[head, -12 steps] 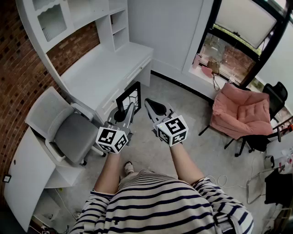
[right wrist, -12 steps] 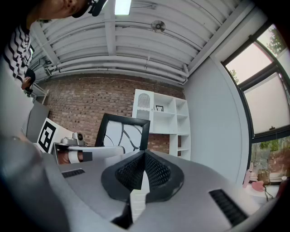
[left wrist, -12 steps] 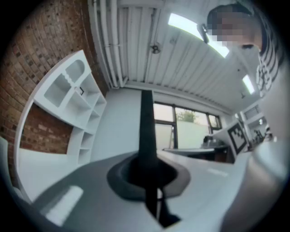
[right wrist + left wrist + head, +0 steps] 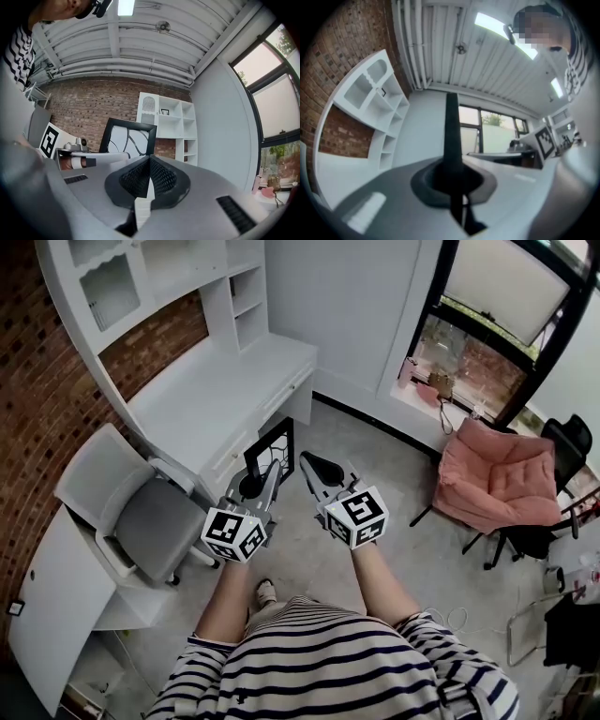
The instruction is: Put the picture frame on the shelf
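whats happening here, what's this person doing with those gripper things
A person in a striped top stands on the floor in front of a white desk with a shelf unit above it. The left gripper is clamped on the edge of a black picture frame and holds it upright. The right gripper is beside it, jaws shut on nothing. The frame is not yet on the shelf.

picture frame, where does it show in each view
Head view: picture frame at centre, just above the left gripper.
Left gripper view: edge-on dark strip at centre, clamped between the jaws.
Right gripper view: left of centre, face-on.
Shared landmark: white shelf unit.
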Demonstrator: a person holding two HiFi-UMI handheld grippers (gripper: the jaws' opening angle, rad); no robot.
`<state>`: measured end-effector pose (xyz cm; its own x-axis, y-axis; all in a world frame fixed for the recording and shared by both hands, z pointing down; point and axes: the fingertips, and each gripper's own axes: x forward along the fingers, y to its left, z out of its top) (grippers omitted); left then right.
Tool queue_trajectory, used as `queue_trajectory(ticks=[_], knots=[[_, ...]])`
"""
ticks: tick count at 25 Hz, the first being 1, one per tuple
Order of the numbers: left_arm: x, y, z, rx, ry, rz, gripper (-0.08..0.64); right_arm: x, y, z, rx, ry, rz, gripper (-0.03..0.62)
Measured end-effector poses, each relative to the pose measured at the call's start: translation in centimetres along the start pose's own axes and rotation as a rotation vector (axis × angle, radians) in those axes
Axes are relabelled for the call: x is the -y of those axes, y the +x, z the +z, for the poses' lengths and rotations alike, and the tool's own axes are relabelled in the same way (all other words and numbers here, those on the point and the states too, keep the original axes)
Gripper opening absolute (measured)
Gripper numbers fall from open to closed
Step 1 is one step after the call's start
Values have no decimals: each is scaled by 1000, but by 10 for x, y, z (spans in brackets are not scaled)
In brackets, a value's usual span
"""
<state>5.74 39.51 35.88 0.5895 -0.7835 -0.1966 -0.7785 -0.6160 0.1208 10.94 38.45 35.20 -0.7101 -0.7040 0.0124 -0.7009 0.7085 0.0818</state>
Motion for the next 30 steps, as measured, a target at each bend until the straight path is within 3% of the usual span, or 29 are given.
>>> queue_trajectory(ticks=[18, 30], knots=[[2, -4, 4, 5, -12, 10, 15, -6, -3, 13, 50, 26, 57, 8], [11, 0, 5, 8, -25, 2, 15, -2, -11, 11, 40, 27, 49, 9]])
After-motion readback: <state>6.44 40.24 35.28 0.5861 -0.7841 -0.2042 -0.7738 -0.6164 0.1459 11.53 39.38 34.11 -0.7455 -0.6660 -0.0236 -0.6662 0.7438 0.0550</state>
